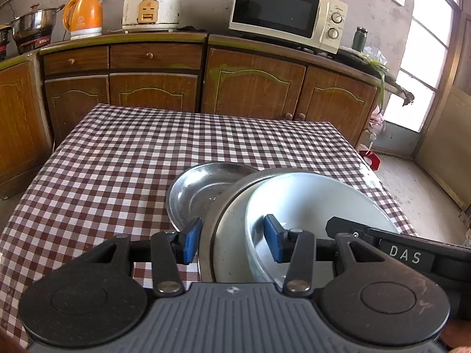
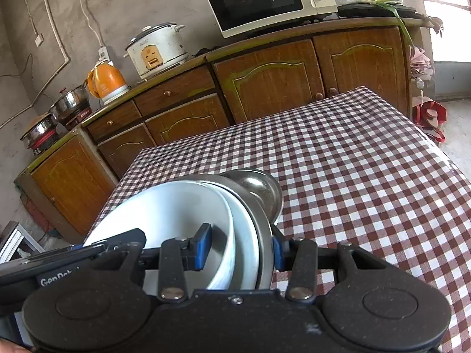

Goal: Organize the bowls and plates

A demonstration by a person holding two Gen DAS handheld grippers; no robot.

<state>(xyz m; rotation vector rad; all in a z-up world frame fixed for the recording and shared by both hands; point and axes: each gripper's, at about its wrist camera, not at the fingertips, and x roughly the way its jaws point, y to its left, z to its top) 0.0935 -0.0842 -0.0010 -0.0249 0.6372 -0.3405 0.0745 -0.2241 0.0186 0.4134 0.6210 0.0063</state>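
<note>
A white bowl (image 1: 318, 203) sits nested in a wide steel dish (image 1: 223, 235), and both grippers hold this stack from opposite sides. My left gripper (image 1: 232, 242) is shut across the near rim, one blue pad outside the steel dish and the other inside the white bowl. My right gripper (image 2: 241, 250) is shut on the white bowl (image 2: 164, 209) and steel dish (image 2: 265, 229) in the same way. A second steel bowl (image 1: 203, 194) rests on the table just behind the stack, and shows in the right wrist view as the steel bowl (image 2: 259, 185). Whether the stack touches the table is hidden.
The table wears a red-and-white checked cloth (image 1: 123, 158). Behind it runs a wooden cabinet (image 1: 253, 88) bearing a microwave (image 1: 285, 11), a rice cooker (image 1: 151, 6), an orange kettle (image 1: 84, 16) and a steel pot (image 1: 34, 23). A bright doorway (image 1: 424, 58) is at the right.
</note>
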